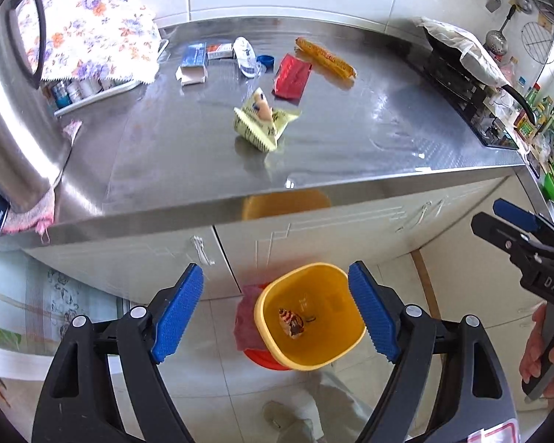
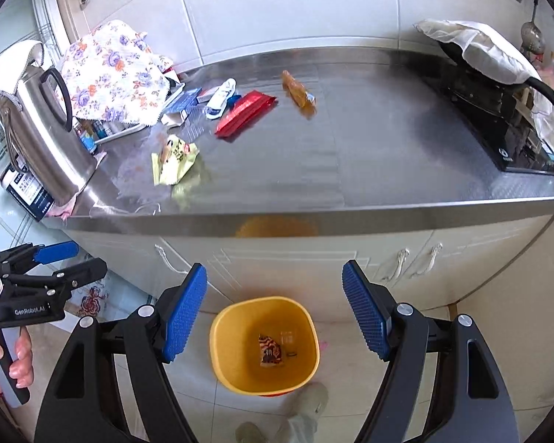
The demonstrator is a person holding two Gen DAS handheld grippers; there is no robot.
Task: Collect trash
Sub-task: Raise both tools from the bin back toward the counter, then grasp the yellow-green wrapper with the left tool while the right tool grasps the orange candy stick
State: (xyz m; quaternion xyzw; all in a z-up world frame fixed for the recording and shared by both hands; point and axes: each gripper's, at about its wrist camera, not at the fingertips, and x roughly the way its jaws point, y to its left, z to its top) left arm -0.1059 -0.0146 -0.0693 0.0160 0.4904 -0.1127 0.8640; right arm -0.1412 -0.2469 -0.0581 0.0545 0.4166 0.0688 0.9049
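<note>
Both tools hang above the floor in front of the desk (image 1: pixel 350 140), tipped downward so that the yellow bin (image 1: pixel 310 317) sits right between their fingers in each wrist view. The left tool (image 1: pixel 277 312) has its blue pads spread wide with nothing between them; the right tool (image 2: pixel 275 312) is likewise spread and empty. Each is held by a hand on its grip; the hand (image 2: pixel 7 358) on the left tool shows in the right wrist view.

The bin stands on the floor just below and ahead of the tools, close against the cabinet front, probably so trash can be dropped straight down from the desk edge. One crumpled striped wrapper (image 1: pixel 291 323) already lies at its bottom.

The rest of the trash lies on the steel desk, above and beyond the tools. Nearest is a pale yellow snack packet (image 1: pixel 262 120), torn open with a saw-tooth edge and standing half crumpled. Farther back lie a flat red foil pouch (image 1: pixel 291 77), a long orange wrapper (image 1: pixel 326 61), a blue cap (image 1: pixel 266 61), a squashed clear bottle (image 1: pixel 245 55) with a white label, and an opened blue-and-white carton (image 1: pixel 194 62). These pieces are light and thin, so I judge they would crush easily under the pads. Most of the collecting looks not yet done.
</note>
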